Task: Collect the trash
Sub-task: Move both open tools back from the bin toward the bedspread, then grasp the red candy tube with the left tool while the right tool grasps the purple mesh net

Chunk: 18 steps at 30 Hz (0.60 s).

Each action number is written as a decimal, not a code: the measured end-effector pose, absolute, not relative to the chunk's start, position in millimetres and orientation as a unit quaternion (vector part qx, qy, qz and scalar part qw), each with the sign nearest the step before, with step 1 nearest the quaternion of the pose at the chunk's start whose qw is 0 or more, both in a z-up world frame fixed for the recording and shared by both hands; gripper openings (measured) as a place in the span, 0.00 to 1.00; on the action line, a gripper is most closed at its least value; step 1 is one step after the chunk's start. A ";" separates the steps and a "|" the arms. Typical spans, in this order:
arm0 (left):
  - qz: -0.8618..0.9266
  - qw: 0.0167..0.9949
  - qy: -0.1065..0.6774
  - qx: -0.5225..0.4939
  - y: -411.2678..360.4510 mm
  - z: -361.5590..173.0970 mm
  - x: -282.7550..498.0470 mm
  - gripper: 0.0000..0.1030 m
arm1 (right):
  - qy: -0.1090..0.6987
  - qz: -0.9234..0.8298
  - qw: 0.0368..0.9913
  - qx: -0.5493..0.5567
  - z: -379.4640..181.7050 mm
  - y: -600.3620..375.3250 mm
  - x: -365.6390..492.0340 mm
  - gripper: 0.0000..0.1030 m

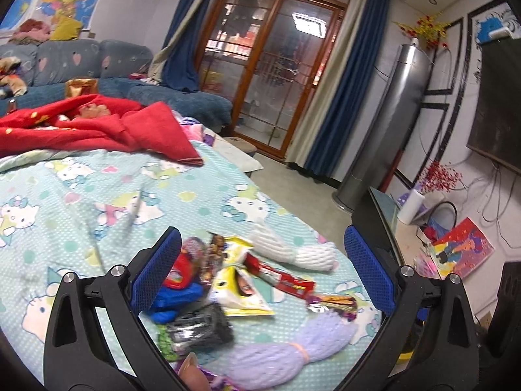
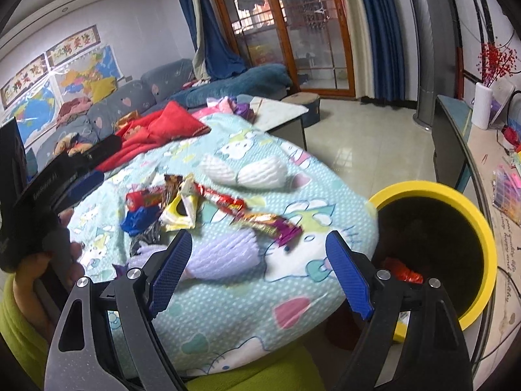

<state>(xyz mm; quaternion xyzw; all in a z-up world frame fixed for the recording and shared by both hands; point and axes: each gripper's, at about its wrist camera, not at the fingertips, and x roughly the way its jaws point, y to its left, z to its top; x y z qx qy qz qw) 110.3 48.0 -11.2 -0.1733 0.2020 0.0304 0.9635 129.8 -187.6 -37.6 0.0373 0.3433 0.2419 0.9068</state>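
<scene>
The trash lies in a loose cluster on a bed covered by a pale turquoise quilt [image 1: 97,202] printed with cartoon cats, hearts and white dots. The cluster holds crinkled foil and plastic film: a red wrapper [image 1: 280,278], long and narrow; a yellow-and-white snack pouch [image 1: 239,296], flat and glossy; a purple-and-gold foil wrapper [image 1: 332,304]; a red cylindrical pack [image 2: 143,200]; a crumpled blue piece [image 1: 177,299]; and a black-and-silver bag [image 1: 198,327]. Two foam-net fruit sleeves lie beside them, one white [image 1: 293,249] and one lilac [image 1: 293,348], both ribbed and soft. No print on the wrappers can be read.

The left gripper [image 1: 262,268] hangs over the cluster, its blue textured fingers [image 1: 156,267] spread wide with nothing between them. The right gripper [image 2: 259,275] hangs over the near edge of the bed above the lilac sleeve, its fingers [image 2: 350,280] likewise apart and empty.

A round bin with a yellow rim [image 2: 456,195] and a dark interior stands just beside the bed at the right; a red wrapper lies inside. A red blanket [image 1: 97,127] is bunched at the far end of the bed. Beyond stand a blue-grey sofa [image 1: 81,62], blue curtains [image 1: 345,75], wood-framed glass doors [image 1: 270,65] and a silver tower air conditioner [image 1: 390,123]. The floor is pale tile. Wall maps [image 2: 49,104] hang under banners of Chinese characters too small to read.
</scene>
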 end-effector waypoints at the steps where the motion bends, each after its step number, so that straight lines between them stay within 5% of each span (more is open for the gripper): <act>1: 0.036 0.963 0.203 -0.174 52.7 -12.1 109.9 0.89 | 0.347 0.243 0.905 0.037 -39.3 -185.6 129.4 0.79; 13: 0.070 0.946 0.250 -0.195 104.4 -30.4 112.1 0.88 | 0.383 0.238 0.892 0.020 -56.1 -156.8 129.0 0.79; 18: 0.052 0.938 0.278 -0.202 112.8 -43.7 115.9 0.61 | 0.413 0.221 0.883 0.042 -67.0 -153.8 142.5 0.79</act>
